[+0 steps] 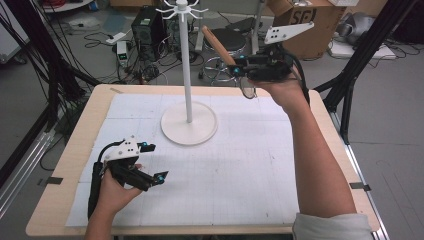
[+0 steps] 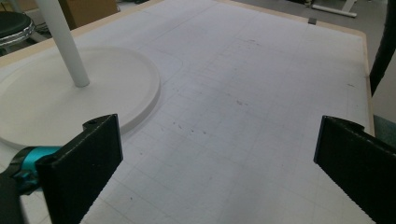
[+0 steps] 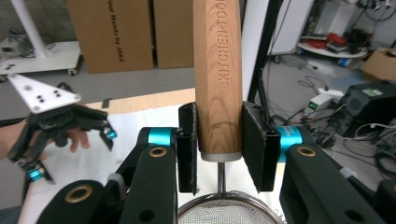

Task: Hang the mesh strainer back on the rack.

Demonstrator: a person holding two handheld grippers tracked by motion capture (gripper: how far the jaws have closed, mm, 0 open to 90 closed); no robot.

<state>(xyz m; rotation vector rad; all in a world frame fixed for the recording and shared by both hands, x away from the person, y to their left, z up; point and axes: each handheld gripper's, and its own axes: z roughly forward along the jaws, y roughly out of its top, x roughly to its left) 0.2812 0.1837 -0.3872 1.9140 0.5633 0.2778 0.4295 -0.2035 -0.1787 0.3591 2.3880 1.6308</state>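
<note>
At the near left of the table (image 1: pixel 260 200), the left gripper (image 1: pixel 155 162) rests low with its jaws wide apart and nothing between them — probably waiting. Farther back, the white stand (image 1: pixel 188 65) rises from its round base. Beyond it to the right, the right gripper (image 1: pixel 239 64) holds the strainer (image 3: pixel 218 70) high, jaws clamped on its wooden handle — likely to hang it on the hooks (image 1: pixel 182 11).

It was a lab: a black computer tower (image 1: pixel 148 27), tangled floor cables (image 1: pixel 150 70) and brown cardboard boxes (image 1: pixel 312 25) lay beyond the far table edge.
</note>
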